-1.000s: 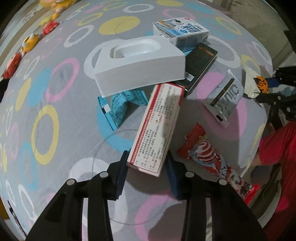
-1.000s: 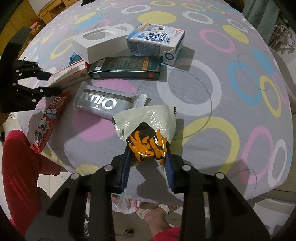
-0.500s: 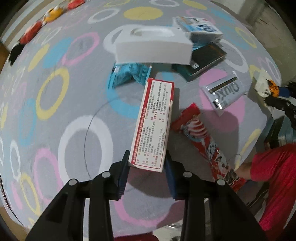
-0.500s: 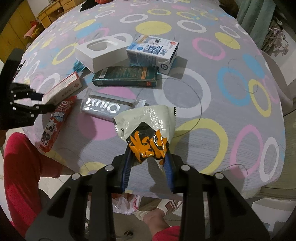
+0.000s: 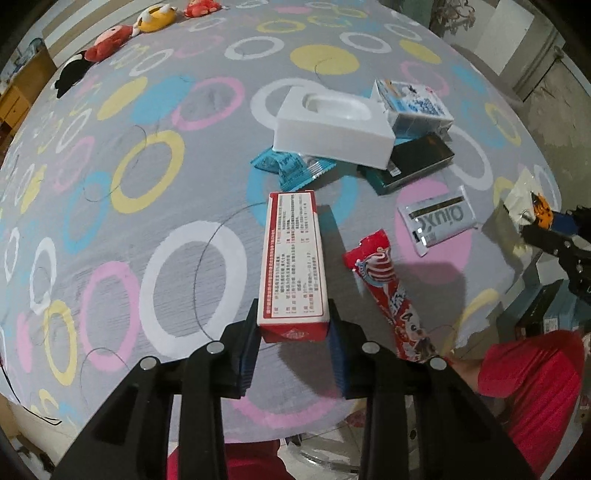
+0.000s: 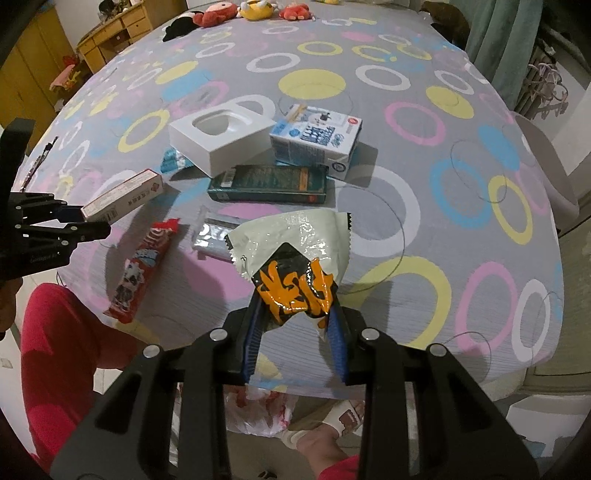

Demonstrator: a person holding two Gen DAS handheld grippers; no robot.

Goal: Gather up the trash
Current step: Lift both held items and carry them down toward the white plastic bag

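My left gripper (image 5: 293, 325) has a long red and white carton (image 5: 293, 258) between its pads, lifted off the ring-patterned tablecloth (image 5: 184, 258); its jaws are closing on it. My right gripper (image 6: 295, 314) is shut on a white and orange snack wrapper (image 6: 291, 251), held above the table's near edge. On the cloth lie a red wrapper (image 5: 388, 288), a silver pouch (image 5: 437, 221), a teal wrapper (image 5: 291, 166), a white tray box (image 5: 332, 129), a blue milk carton (image 5: 413, 103) and a dark green box (image 5: 410, 162).
Plush toys (image 5: 110, 37) line the table's far edge. A person in red (image 5: 532, 376) stands at the near edge, with a thin plastic bag (image 6: 262, 410) and a slippered foot (image 6: 332, 424) on the floor below. A wooden cabinet (image 6: 110, 29) stands far left.
Both grippers have risen from the table with their loads. The left one has rolled, so the carton now points straight away instead of slanting right. The wrapper stays pinched.
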